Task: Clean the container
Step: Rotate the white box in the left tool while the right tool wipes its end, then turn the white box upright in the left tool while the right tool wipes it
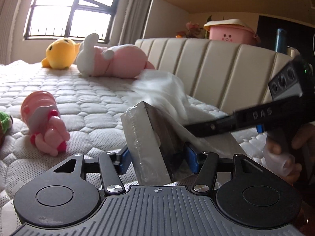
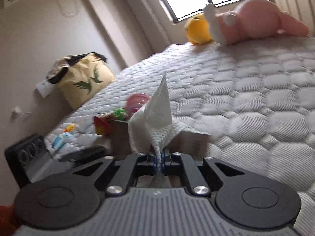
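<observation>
Over the quilted mattress [image 1: 59, 82], both claws have something in their grip.

Nearest the lens, the left claw [image 1: 157, 157] is clamped on the container [image 1: 143, 137], a grey box wrapped in clear film, tilted up between the blue pads [image 1: 124, 159]. From the right, the right claw [image 2: 158, 160] comes in, pinched tight on a white paper tissue [image 2: 157, 110] that fans out against the box (a hand [image 1: 283, 153] grips its handle). Further back on the bed, a pink toy [image 1: 43, 120] lies on its side to the left. At the far end, a yellow plush [image 1: 59, 53] and a pink-and-white plush [image 1: 112, 61] lie side by side below the window [image 1: 72, 7], next to the cream headboard [image 1: 216, 66].
</observation>
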Demonstrator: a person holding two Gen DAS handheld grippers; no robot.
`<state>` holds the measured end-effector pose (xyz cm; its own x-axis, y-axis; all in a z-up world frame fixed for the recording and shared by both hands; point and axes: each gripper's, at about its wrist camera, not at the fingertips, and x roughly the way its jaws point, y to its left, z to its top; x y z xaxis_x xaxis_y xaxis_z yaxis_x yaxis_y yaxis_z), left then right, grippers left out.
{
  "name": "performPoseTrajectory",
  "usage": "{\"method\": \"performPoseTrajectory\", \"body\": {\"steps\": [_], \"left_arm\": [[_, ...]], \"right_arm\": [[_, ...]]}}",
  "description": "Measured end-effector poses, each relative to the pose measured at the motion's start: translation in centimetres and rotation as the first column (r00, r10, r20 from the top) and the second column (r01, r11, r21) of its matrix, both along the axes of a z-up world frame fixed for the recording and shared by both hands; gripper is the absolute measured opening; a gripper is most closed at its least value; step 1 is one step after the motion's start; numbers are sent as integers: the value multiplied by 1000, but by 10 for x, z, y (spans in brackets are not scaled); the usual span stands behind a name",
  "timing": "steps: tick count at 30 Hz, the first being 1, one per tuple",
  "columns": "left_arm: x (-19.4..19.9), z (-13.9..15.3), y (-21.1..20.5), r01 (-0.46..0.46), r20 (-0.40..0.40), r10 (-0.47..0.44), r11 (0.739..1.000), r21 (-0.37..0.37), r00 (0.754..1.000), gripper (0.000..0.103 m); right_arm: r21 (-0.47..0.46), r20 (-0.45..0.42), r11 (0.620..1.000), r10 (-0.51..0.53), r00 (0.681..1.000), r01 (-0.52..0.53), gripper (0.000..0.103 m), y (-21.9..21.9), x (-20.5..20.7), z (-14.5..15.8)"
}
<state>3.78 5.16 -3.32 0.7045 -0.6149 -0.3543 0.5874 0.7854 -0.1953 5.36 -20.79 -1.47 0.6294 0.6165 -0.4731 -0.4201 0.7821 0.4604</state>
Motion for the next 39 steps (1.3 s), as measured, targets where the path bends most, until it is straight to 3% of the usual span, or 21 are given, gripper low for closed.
{"method": "performPoseTrajectory", "body": {"steps": [4,6,9,12,15,16,17,18,20,23,25,28,29,32,35,39], "left_arm": [[6,4,2,55,-25,-55,998,4,998,63],[11,6,5,94,-62,-94,996,-3,994,77],[32,4,11,115,-171,-123,992,-58,978,89],[69,-10,23,67,-377,-133,981,-183,917,93],[106,-32,45,-83,-573,-155,927,-366,805,91],[112,-32,49,-109,-589,-156,915,-389,793,88],[115,-29,49,-116,-588,-138,920,-374,797,74],[115,-24,46,-102,-561,-103,941,-322,821,56],[106,-14,32,-50,-464,-56,976,-212,884,58],[73,6,8,23,-239,-42,997,-80,970,58],[42,18,-13,68,-46,-66,996,50,997,58],[1,27,-47,96,171,-141,964,249,975,58],[-7,27,-56,104,196,-166,950,293,966,58],[-12,23,-75,142,166,-211,924,354,963,55],[-9,19,-85,159,140,-219,923,351,966,55],[-8,23,-91,173,140,-229,929,327,963,55]], "right_arm": [[-67,-62,992,-111,992,107,6,-33,-2,-20],[-64,-93,990,-130,987,124,6,-45,-2,-29],[-65,-111,991,-124,986,117,6,-48,-2,-39],[-69,-104,992,-112,988,105,6,-45,-2,-42],[-69,-94,993,-102,990,96,6,-43,-3,-36],[-69,-89,993,-103,991,97,6,-43,-3,-34],[-70,-85,993,-105,991,99,6,-43,-3,-31],[-71,-80,992,-106,991,101,6,-44,-2,-28],[-62,-65,991,-126,990,122,6,-48,-2,-23],[-38,-32,988,-153,988,152,6,-56,-4,-10],[-15,1,987,-162,987,162,6,-59,-7,2],[36,76,989,-147,986,145,6,-60,-18,28],[60,108,990,-133,985,127,6,-58,-23,39],[88,225,996,-30,974,10,6,-43,-46,74],[-38,288,996,87,954,-79,6,-11,-61,90],[-188,269,980,117,956,-67,6,15,-54,83]]}}
